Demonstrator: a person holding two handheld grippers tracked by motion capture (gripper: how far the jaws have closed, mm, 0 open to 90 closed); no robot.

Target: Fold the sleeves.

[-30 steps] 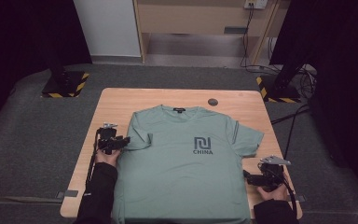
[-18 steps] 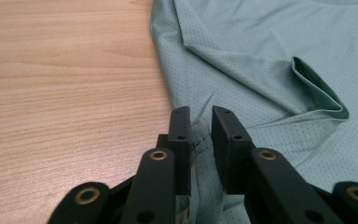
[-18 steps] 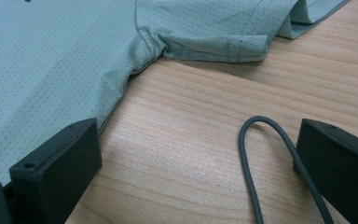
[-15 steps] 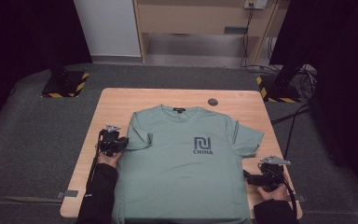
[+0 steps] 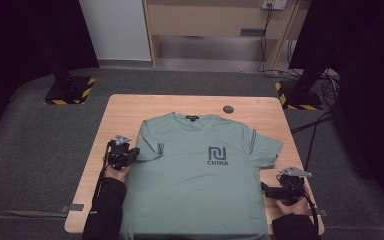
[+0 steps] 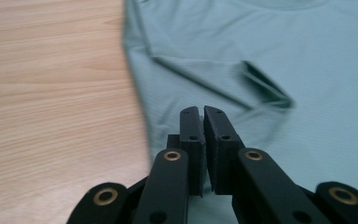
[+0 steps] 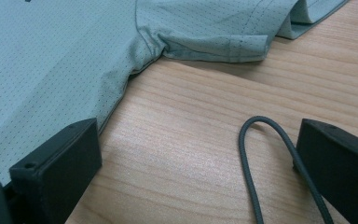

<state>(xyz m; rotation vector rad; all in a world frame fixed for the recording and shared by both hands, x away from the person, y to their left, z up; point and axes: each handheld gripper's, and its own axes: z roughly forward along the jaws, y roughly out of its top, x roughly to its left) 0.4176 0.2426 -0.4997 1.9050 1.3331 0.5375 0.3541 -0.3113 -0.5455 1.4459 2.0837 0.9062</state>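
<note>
A green T-shirt (image 5: pixel 200 175) lies flat and face up on the wooden table (image 5: pixel 125 107), collar toward the far edge, its hem hanging over the near edge between the person's forearms. The left gripper (image 5: pixel 130 152) sits at the shirt's left edge just below the sleeve, which is already folded inward onto the chest; in the left gripper view its jaws (image 6: pixel 204 140) have just been closing and now stand pressed together, with the shirt's side edge running right under them, though whether cloth is actually pinched between the pads cannot be told. The right gripper (image 5: pixel 272 190) rests on bare wood just beside the shirt's right side, below the right sleeve (image 7: pixel 214 44), which is spread out and unfolded; its jaws stand wide apart with nothing between them, one pad lying on the shirt's edge, a dark cable (image 7: pixel 270 158) looping between them. The step in hand looks like the start of a fold: the left side is being taken up. Next, the right gripper likely needs to slide onto the fabric edge and close on it, so both sides can be lifted and folded evenly without dragging the shirt askew
</note>
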